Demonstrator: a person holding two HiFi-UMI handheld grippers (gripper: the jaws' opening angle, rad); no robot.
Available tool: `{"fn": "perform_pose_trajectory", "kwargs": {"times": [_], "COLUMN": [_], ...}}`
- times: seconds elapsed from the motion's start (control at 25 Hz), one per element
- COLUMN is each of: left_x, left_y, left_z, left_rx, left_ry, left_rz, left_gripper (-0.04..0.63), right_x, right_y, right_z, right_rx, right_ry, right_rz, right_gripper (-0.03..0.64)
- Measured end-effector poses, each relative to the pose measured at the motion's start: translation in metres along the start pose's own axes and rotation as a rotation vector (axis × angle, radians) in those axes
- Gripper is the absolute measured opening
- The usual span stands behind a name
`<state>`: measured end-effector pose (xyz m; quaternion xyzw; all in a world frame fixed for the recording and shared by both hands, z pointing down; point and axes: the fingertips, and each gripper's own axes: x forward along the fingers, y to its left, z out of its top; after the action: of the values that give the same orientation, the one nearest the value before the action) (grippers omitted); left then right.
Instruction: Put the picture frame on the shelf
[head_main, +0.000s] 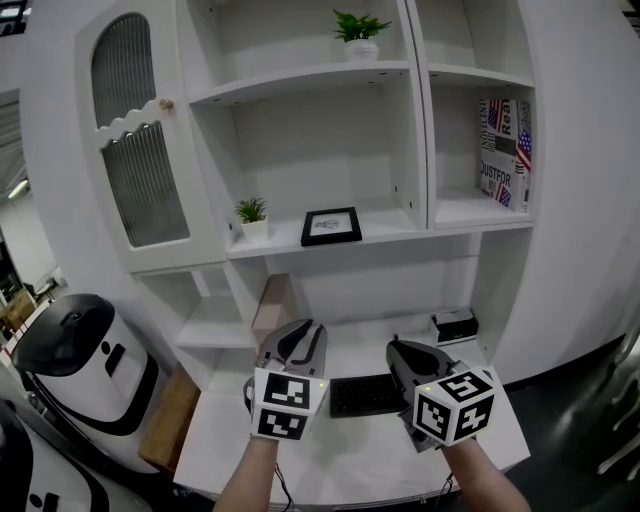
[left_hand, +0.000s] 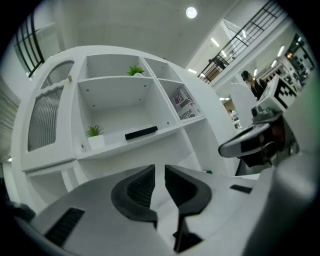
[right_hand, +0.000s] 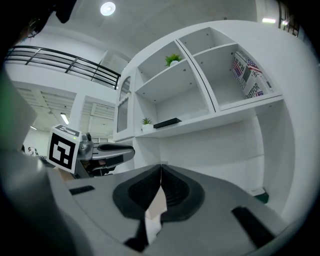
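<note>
Left tongs stand slightly spread, a narrow gap between the dark ribbed pads with nothing in it. The right tongs are pressed together at the tips and pinch nothing. Both are held low over the white tabletop, side by side but apart, each pointing toward the shelving unit. A black keyboard lies on the tabletop between and just beyond them.

The picture frame lies on the middle shelf, black-edged with a pale print inside. It seems to lie flat or nearly so, though its tilt is hard to judge from these angles. It is well apart from both tongs. Near its left a small potted plant stands in a white pot. A second potted plant stands on the shelf above. In the right-hand compartment a flag-printed box stands upright against the side wall. A small white and black device rests at the back right of the tabletop. Left of the unit stands a white and black machine.
</note>
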<state>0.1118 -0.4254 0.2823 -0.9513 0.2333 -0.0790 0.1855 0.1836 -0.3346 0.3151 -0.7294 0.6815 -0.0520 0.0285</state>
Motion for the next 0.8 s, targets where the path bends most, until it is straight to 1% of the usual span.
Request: {"fn": "perform_pose_trajectory", "kwargs": {"times": [0.12, 0.4, 0.68, 0.8], "left_x": [-0.009, -0.028, -0.044, -0.049], "left_y": [-0.003, -0.01, -0.026, -0.031], "left_z": [-0.011, -0.038, -0.068, -0.078], "left_rx": [-0.078, -0.194, -0.303, -0.329], "left_ry": [0.003, 0.026, 0.062, 0.082], "left_rz": [0.001, 0.016, 0.033, 0.036], "left_gripper": [0.057, 0.044, 0.031, 0.028], "right_x": [-0.006, -0.017, -0.033, -0.04], "right_y": [-0.001, 0.0, -0.005, -0.006], "right_z": [-0.007, -0.023, -0.045, -0.054], "right_rx": [0.006, 0.045, 0.079, 0.093], "right_ry": [0.008, 0.019, 0.043, 0.052], "right_rz": [-0.005, -0.005, -0.017, -0.021], "right_gripper": [0.002, 0.002, 0.001, 0.001]}}
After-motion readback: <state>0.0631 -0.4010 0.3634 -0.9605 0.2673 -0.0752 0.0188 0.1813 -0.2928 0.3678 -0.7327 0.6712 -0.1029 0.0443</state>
